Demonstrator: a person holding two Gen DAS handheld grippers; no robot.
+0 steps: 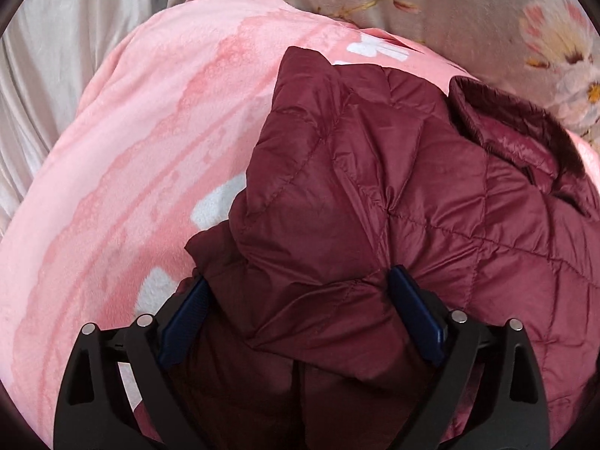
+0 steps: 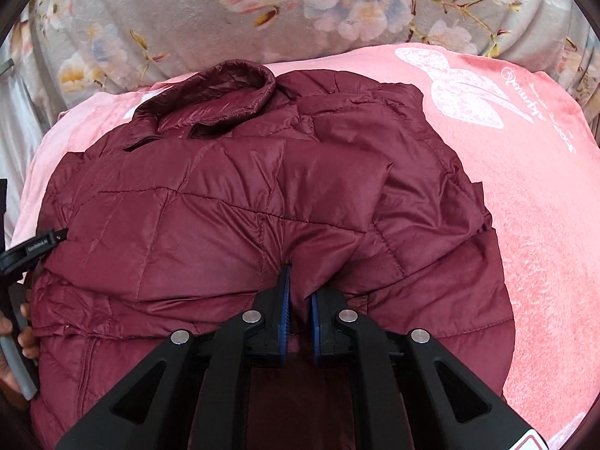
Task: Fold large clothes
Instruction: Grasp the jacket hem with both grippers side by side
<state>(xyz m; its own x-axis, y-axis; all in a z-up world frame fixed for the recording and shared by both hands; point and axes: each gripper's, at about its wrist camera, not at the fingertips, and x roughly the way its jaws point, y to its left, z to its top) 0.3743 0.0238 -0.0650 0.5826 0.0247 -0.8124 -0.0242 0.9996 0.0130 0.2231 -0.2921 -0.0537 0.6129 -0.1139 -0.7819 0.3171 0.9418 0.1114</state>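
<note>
A maroon quilted puffer jacket (image 1: pixel 375 187) lies on a pink blanket (image 1: pixel 150 150), collar toward the far side. In the left wrist view my left gripper (image 1: pixel 296 288) has its jaws wide apart, with a thick bunch of jacket fabric lying between the blue pads (image 1: pixel 412 307). In the right wrist view the jacket (image 2: pixel 225 206) fills the middle, its collar (image 2: pixel 240 82) at the top. My right gripper (image 2: pixel 298 288) is shut on a fold of the jacket near its lower edge. The left gripper's body (image 2: pixel 30 249) shows at the left edge.
The pink blanket (image 2: pixel 525 187) carries a white butterfly print (image 2: pixel 457 86) and lies over a grey floral bedspread (image 2: pixel 262 11). Pale cloth (image 1: pixel 45 56) hangs at the far left. A hand (image 2: pixel 15 337) shows at the left edge in the right wrist view.
</note>
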